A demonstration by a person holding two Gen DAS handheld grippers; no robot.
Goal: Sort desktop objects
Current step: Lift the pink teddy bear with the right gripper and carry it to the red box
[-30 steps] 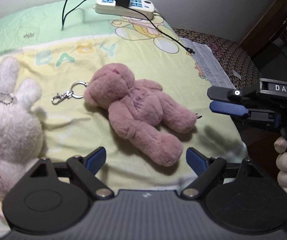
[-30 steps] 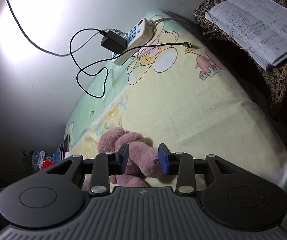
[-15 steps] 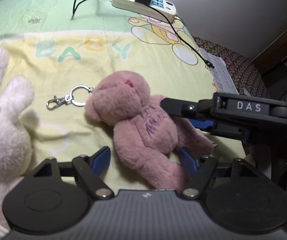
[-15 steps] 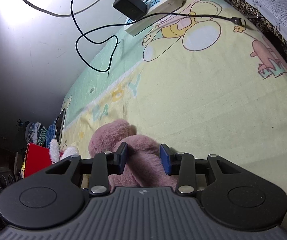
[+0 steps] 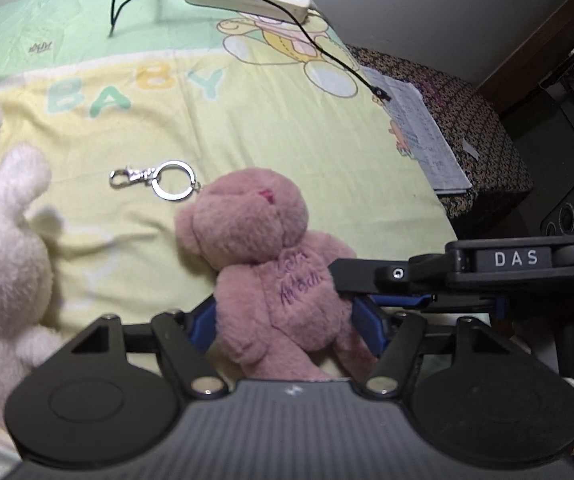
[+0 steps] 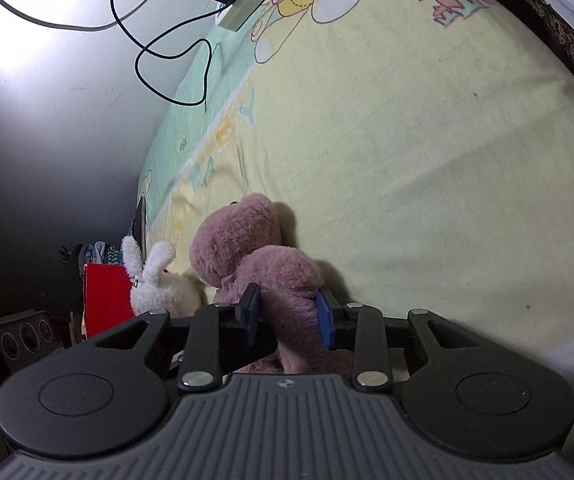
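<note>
Pink bear (image 5: 271,264) at lower centre — left gripper (image 5: 283,316) and right gripper (image 6: 287,316) closing their fingers on it; opposed pulls may tear seams.

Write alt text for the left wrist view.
The left gripper is closing around the body of a pink plush bear lying on a yellow baby-print sheet, while the right gripper reaches in from the right. A white plush rabbit lies at left, a keyring behind.

white bunny (image 5: 3,248) crowding left, key ring (image 5: 155,178) ahead, open blanket (image 5: 287,128) beyond
</note>
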